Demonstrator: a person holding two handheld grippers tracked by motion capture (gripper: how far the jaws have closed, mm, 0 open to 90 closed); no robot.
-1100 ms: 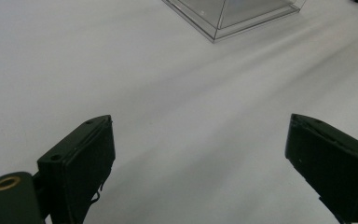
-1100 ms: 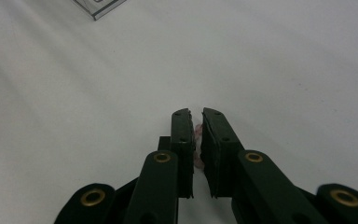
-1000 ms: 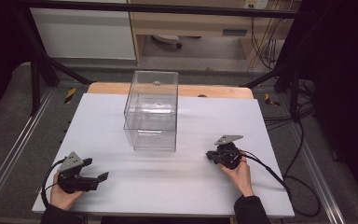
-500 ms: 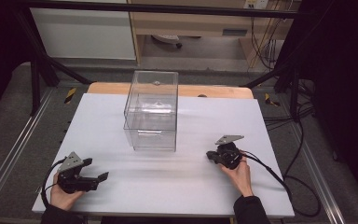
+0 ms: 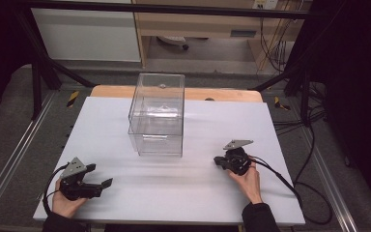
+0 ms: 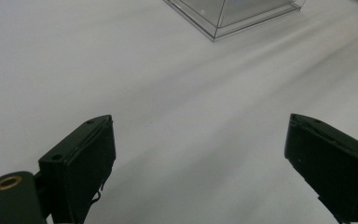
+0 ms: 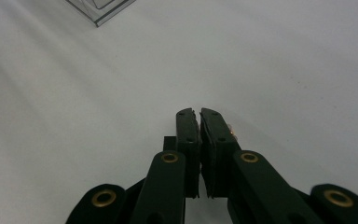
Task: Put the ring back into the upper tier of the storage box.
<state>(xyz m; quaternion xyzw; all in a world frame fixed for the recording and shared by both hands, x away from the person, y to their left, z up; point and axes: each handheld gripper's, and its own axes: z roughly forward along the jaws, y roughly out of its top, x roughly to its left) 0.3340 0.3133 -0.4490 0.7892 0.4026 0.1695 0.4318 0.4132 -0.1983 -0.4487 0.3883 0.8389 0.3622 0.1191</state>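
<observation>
From the high view, a clear plastic box (image 5: 157, 116) is sitting upright toward the middle-back of the white bench (image 5: 125, 203), and both hands are resting near the front edge, well apart from it. The left hand-held gripper (image 5: 100, 182) is lying near the front-left corner with its jaws spread wide and nothing between them, while the right hand-held gripper (image 5: 217, 161) is sitting over on the right side, pointing roughly toward the box, with a black cable (image 5: 290, 186) trailing off behind it. In the left gripper view, the two black jaws are standing far apart over bare bench (image 6: 168, 93), gripping nothing, and a corner of the clear box (image 6: 233, 16) is peeking in at the top, well ahead of the tips. In the right gripper view, the right hand-held gripper (image 7: 199, 114) is showing its jaws pressed together with nothing caught between them, hovering over the white surface, with just a corner of the box (image 7: 102, 10) showing up top left.
</observation>
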